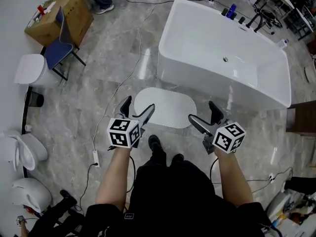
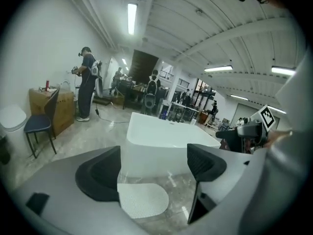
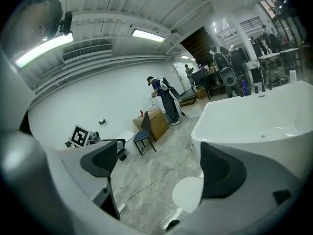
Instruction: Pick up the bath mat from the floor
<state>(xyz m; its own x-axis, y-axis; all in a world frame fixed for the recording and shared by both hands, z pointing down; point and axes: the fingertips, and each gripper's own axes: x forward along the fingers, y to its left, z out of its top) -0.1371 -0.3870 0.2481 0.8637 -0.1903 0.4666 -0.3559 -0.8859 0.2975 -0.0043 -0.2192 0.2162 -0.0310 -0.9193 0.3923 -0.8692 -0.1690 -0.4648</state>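
bath mat (image 1: 164, 107) flat on floor by bathtub (image 1: 222, 53), untouched; left gripper (image 1: 138, 109) and right gripper (image 1: 203, 115) both gaping, empty, above it; whole pickup left.

No readable txt, nos., brand names or signs in any view. Closest thing to print: black-and-white square code patterns on the white marker cube (image 1: 123, 132) of the left tool (image 1: 137, 108) and on the matching marker cube (image 1: 229, 137) of the right tool (image 1: 204, 115). These are blocky squares only, no letters or digits. On the brown cardboard box (image 1: 61, 15) by the wall there's no legible print, and the bits on top are too small to read. Same for the dark & blue bottles (image 1: 231, 10) on the rim of the white oval bathtub (image 1: 212, 85): labels too small to make out.
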